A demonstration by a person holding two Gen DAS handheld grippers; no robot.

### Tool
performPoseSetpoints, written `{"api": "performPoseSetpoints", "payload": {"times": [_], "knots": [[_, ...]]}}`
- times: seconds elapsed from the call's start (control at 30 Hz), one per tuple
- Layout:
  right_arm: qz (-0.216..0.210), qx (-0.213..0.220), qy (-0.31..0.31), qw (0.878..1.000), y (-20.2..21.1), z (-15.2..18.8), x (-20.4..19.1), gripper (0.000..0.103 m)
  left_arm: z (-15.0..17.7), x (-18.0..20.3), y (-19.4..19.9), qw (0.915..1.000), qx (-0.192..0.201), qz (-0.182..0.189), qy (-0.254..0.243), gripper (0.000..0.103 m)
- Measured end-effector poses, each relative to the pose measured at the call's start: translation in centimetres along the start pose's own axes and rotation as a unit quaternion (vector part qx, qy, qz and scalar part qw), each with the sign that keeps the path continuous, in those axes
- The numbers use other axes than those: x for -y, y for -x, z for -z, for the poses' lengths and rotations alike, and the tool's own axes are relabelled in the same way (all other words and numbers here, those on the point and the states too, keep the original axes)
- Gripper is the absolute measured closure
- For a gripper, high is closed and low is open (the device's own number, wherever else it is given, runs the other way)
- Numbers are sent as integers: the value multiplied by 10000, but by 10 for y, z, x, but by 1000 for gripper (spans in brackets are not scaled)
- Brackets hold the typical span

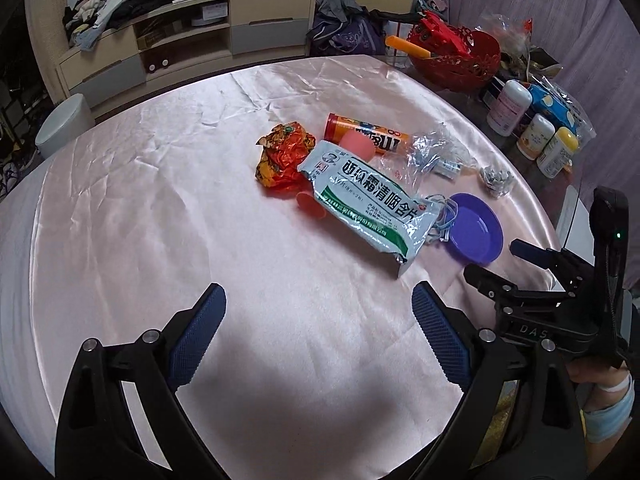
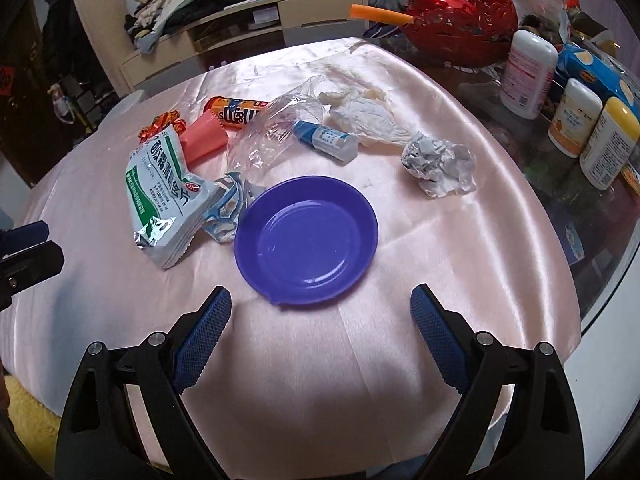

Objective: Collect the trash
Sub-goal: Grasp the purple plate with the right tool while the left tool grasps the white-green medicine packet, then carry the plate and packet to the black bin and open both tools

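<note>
Trash lies in a cluster on the pink satin tablecloth (image 1: 160,208): a silver-green foil pouch (image 1: 360,196) (image 2: 160,184), a crumpled orange wrapper (image 1: 284,154), an orange tube (image 1: 348,126) (image 2: 236,110), a pink cup (image 2: 202,138), a clear plastic bag (image 2: 272,136) around a small blue-capped bottle (image 2: 326,140), white tissue (image 2: 360,112) and a foil ball (image 2: 438,162). A purple dish (image 2: 306,240) (image 1: 476,232) sits empty beside the pouch. My left gripper (image 1: 318,292) hovers open short of the pouch. The open right gripper (image 2: 320,294) hangs just before the dish, holding nothing.
A red basket (image 2: 460,36) and several white bottles (image 2: 528,76) stand on bare glass at the table's far right. Beyond the table are a white stool (image 1: 64,124) and a low cabinet (image 1: 180,40) piled with clothes. The table edge curves close on the right.
</note>
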State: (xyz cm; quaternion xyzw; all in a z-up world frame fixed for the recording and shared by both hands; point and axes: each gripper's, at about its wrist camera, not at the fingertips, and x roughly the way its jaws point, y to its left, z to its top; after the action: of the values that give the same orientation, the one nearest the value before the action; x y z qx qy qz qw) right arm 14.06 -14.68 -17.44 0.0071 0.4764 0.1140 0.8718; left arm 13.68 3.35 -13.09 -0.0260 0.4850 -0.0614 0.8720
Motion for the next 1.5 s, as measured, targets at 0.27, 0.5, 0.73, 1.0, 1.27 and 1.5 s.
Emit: {"api": "performPoseSetpoints", "payload": {"times": [0.27, 0.5, 0.73, 1.0, 1.27, 1.5], "knots": [[154, 139, 186, 9996, -12, -17, -4, 11, -22, 4, -33, 9998, -128, 152, 86, 17], [103, 260, 209, 9994, -9, -18, 3, 26, -34, 8, -58, 9990, -260, 336, 136, 31], [117, 244, -119, 9996, 5, -4, 26, 26, -38, 15, -72, 9971, -354, 648, 179, 63], [85, 222, -274, 9993, 15, 6, 35, 26, -37, 20, -56, 9980, -149, 613, 48, 96], [75, 478, -242, 9985, 47, 9, 27, 26, -30, 13, -10, 9982, 261, 518, 138, 102], [62, 755, -160, 9970, 89, 15, 15, 26, -12, 16, 41, 9972, 579, 476, 58, 102]]}}
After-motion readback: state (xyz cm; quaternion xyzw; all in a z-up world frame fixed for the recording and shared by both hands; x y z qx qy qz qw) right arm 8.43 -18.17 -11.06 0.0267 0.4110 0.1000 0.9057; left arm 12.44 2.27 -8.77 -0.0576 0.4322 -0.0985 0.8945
